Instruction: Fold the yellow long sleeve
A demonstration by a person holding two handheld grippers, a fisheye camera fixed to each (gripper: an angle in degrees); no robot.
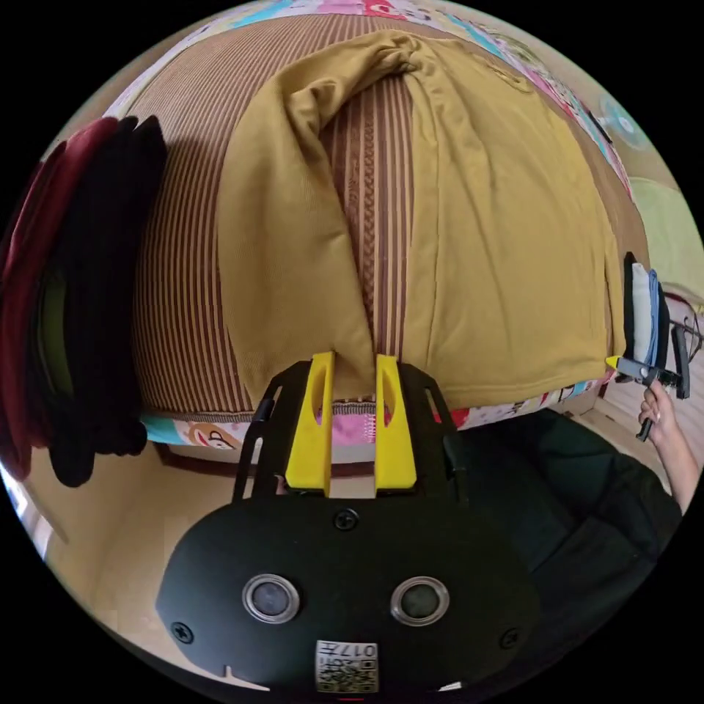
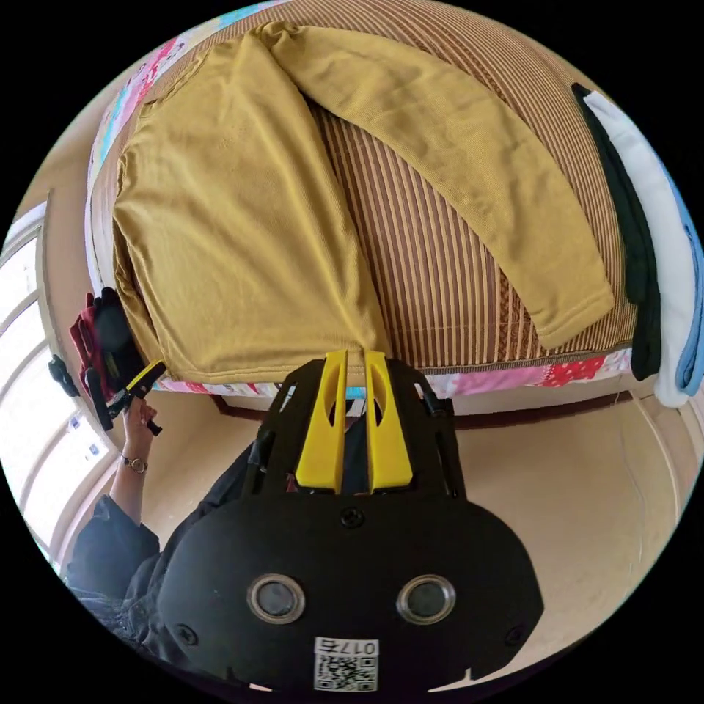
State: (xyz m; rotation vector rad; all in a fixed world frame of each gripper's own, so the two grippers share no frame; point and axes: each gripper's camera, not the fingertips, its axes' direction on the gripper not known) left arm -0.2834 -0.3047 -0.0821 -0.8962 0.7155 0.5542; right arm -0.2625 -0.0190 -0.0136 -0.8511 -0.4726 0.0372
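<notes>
Left gripper view looks across the yellow long sleeve (image 1: 506,242), a mustard, finely ribbed top spread flat on the brown striped mat (image 1: 183,279) that covers a bed. Its body lies smooth with a few soft creases, the hem along the mat's near edge. One sleeve (image 1: 286,242) runs down beside the body with a strip of bare mat between them, bunched and twisted where it joins the shoulder at the mat's far end. The left gripper (image 1: 354,363) has its yellow jaws a little apart at the sleeve's cuff on the mat's near edge; whether they press the cloth I cannot tell.

In the right gripper view the other sleeve (image 2: 469,183) slants away from the body across the mat, its cuff near the mat's near edge. The right gripper (image 2: 355,358) sits at the hem corner with its jaws nearly closed; the grip itself is not clear.

Dark red and black clothes (image 1: 81,293) lie piled at one side of the mat, white, blue and black ones (image 2: 653,242) at the other.
</notes>
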